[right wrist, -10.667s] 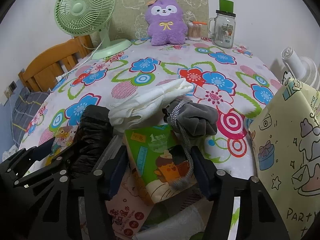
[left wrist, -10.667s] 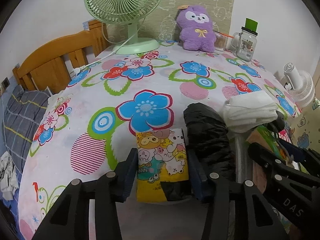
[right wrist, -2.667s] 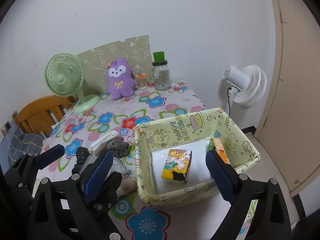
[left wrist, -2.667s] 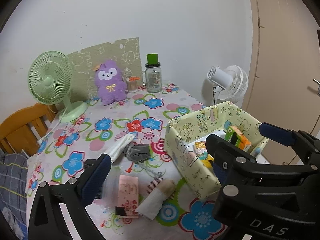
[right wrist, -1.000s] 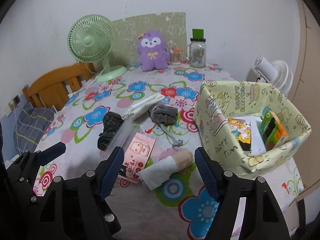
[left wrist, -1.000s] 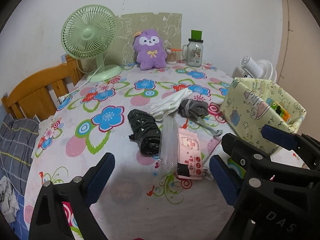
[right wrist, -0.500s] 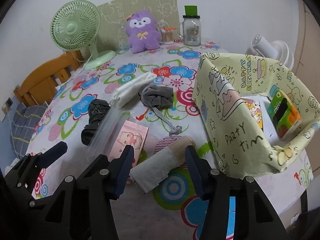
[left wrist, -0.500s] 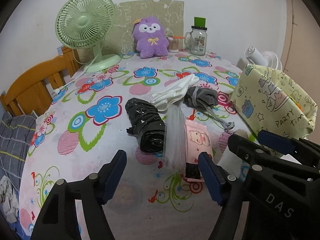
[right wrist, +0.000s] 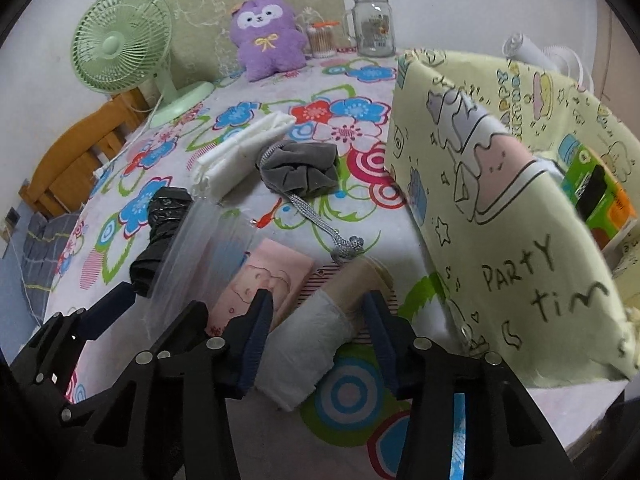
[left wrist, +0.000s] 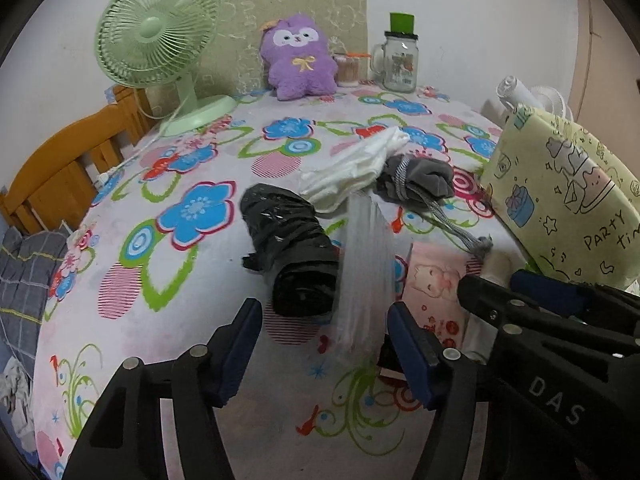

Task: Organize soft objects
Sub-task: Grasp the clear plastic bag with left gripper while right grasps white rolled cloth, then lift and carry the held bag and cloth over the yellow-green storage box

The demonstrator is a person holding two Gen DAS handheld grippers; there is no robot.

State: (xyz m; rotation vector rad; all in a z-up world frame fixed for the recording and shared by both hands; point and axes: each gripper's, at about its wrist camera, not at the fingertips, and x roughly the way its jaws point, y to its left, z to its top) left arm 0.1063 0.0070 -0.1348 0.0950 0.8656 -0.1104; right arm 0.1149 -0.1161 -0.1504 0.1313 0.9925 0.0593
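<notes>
My left gripper is open, its jaws on either side of a clear plastic bag roll and a black bag roll lying side by side. My right gripper is open around the near end of a white and beige roll. A pink tissue pack, a grey drawstring pouch and a folded white cloth lie beyond. The yellow fabric box on the right holds a green pack.
A green fan, a purple plush and a glass jar stand at the table's far side. A wooden chair back is at the left. A white fan stands behind the box.
Both grippers have come down and forward to the table. The left now brackets the clear and black rolls; the right has narrowed around the white roll.
</notes>
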